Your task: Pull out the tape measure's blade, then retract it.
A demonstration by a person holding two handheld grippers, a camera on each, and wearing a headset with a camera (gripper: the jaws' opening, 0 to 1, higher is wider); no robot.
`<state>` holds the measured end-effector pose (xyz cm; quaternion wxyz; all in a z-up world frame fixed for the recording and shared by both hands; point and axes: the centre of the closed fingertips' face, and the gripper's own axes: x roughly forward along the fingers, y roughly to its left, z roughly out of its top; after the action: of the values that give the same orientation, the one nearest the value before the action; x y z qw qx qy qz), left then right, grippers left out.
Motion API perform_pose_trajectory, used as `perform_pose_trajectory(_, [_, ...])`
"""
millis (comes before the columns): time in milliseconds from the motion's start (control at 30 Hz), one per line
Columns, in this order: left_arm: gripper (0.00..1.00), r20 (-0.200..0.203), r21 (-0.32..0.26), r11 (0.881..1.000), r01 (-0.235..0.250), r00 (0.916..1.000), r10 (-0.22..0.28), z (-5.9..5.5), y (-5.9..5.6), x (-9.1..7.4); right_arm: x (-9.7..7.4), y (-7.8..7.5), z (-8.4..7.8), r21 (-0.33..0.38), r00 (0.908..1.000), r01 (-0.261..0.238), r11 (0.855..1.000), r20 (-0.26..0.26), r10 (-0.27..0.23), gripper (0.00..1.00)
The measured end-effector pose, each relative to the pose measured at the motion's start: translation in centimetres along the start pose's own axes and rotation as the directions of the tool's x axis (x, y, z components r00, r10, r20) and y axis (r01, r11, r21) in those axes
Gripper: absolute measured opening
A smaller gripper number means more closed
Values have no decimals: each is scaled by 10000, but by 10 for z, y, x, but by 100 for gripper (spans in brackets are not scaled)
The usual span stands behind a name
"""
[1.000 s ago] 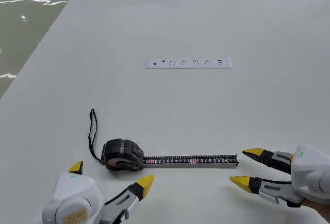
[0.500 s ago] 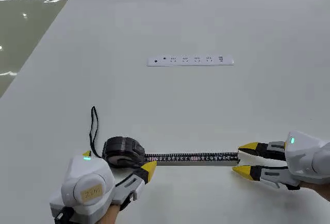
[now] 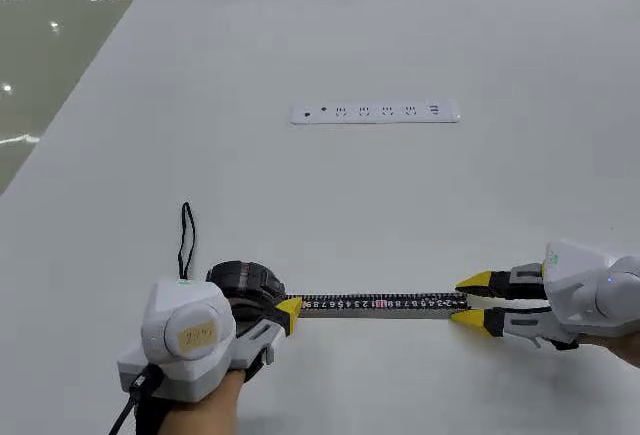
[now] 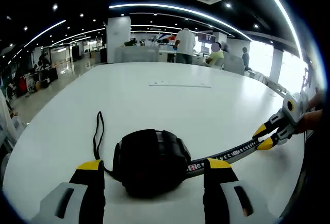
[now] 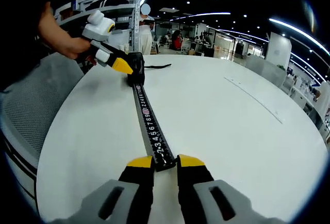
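A black tape measure (image 3: pixel 250 283) lies on the white table (image 3: pixel 350 195), its blade (image 3: pixel 380 302) drawn out to the right. My left gripper (image 3: pixel 240 300) is open, and its yellow fingertips (image 4: pixel 93 166) straddle the case (image 4: pixel 152 159) without clearly pressing it. My right gripper (image 3: pixel 470 300) is narrowly open, with one fingertip on each side of the blade's end (image 5: pixel 165 161). In the right gripper view the blade (image 5: pixel 147 121) runs back to the case (image 5: pixel 135 62) and the left gripper (image 5: pixel 111 59). The left gripper view has the right gripper (image 4: pixel 268 134) at the blade's far end.
A white power strip (image 3: pixel 375 113) lies flat at the table's middle, beyond the tape. The tape's black wrist strap (image 3: pixel 187 240) trails away from the case. The table's left edge (image 3: pixel 70 105) drops to a glossy floor. People stand far off in the left gripper view.
My left gripper has moved forward until its jaws straddle the case. My right gripper has slid left to the blade's end, and its jaws have narrowed around it.
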<state>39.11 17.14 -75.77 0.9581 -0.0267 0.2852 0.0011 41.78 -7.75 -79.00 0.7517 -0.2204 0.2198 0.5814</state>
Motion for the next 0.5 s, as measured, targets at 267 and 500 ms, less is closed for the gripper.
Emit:
perform_pose_trajectory(267, [71, -91, -292, 9993, -213, 9997, 210, 1, 2, 2, -1, 2, -1, 94, 9998, -204, 9997, 5, 204, 14])
perform_pose_trajectory(500, [67, -319, -444, 9984, -345, 9989, 331, 0, 2, 7, -1, 3, 0, -125, 9997, -201, 9997, -141, 200, 13])
